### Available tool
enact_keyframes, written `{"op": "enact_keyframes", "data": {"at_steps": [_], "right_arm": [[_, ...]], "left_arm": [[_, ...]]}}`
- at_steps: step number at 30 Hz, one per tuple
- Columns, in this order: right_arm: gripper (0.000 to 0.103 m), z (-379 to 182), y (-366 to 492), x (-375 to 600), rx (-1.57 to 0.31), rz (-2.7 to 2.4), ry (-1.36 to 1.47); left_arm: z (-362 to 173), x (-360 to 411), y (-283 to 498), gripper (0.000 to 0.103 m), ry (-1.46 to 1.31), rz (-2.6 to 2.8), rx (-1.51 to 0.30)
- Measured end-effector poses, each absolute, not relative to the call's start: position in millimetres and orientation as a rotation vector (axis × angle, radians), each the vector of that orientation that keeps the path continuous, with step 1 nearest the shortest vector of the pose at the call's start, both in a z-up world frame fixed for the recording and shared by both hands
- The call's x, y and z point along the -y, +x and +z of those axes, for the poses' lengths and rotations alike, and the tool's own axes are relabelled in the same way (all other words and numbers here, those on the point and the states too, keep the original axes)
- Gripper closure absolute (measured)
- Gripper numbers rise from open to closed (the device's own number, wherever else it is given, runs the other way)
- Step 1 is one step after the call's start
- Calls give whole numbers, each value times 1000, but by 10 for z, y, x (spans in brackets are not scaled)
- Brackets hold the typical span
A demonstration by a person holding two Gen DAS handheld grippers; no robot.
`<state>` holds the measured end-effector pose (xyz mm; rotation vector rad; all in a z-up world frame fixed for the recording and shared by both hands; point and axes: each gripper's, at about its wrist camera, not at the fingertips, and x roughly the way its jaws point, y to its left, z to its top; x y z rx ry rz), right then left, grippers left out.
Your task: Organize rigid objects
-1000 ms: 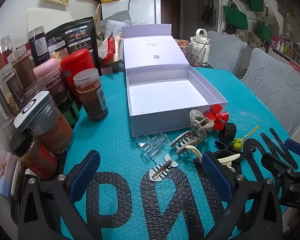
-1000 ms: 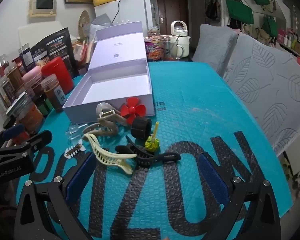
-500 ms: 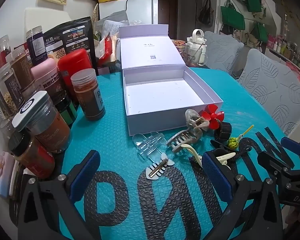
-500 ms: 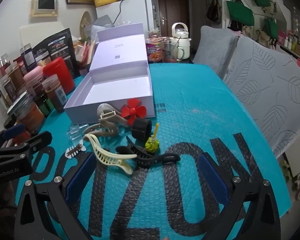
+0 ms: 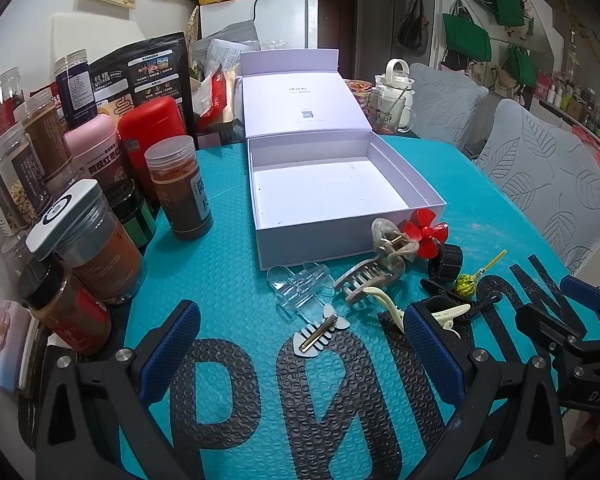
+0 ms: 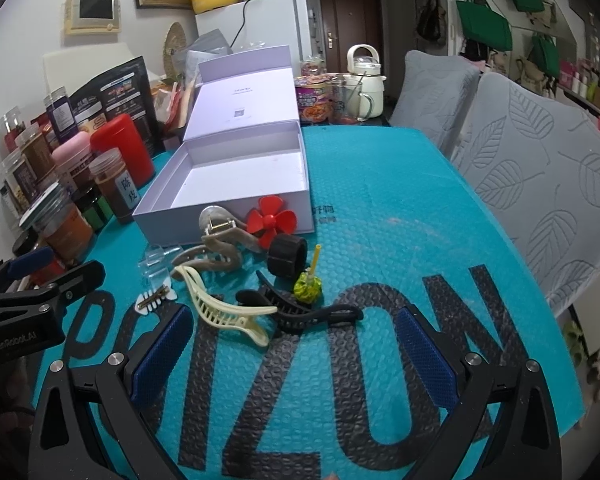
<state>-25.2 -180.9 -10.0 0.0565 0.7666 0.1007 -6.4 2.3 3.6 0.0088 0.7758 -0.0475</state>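
Right wrist: cream clip (image 6: 224,312) between open right tool (image 6: 296,344) fingers.

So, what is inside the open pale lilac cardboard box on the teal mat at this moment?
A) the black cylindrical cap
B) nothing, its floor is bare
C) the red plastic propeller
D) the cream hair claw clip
B: the pale lilac cardboard box shows only a bare white floor, while the red plastic propeller, the cream hair claw clip and the black cylindrical cap all lie outside on the teal mat by its front wall.
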Motion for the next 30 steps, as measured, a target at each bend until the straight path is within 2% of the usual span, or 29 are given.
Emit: {"op": "enact_keyframes", "data": {"at_steps": [30], "right_arm": [[0,-112,-297,1769,-767,104,46]], "left_arm": [[11,-42,-107,0,6,-48,-783]]}}
